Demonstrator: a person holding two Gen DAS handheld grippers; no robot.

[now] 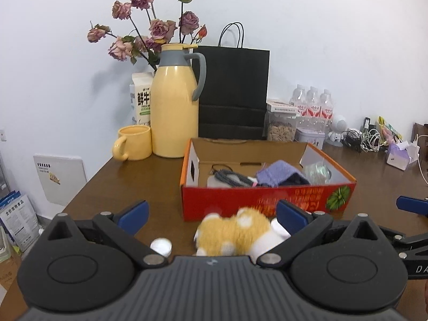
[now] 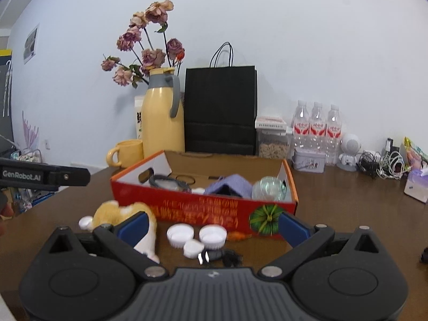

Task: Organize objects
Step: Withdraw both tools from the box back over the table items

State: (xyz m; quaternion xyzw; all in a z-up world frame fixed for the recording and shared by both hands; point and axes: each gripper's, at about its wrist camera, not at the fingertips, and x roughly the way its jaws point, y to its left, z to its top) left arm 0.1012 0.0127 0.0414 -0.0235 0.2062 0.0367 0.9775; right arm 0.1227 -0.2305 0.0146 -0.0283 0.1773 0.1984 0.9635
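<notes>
Here, both hand-held grippers, left [image 1: 211,215] and right [image 2: 212,226], gape wide over the surface [image 1: 133,182], the plush [image 1: 235,231] lying before the box [image 1: 264,200]; a hasty grab could scatter the caps [image 2: 196,236].

Even indoor light, fisheye-warped edges

I see a red, orange-rimmed box [image 2: 187,208], an orange-and-white plush toy [image 1: 238,230], white caps [image 2: 180,234] and a yellow jug [image 1: 175,107].
</notes>
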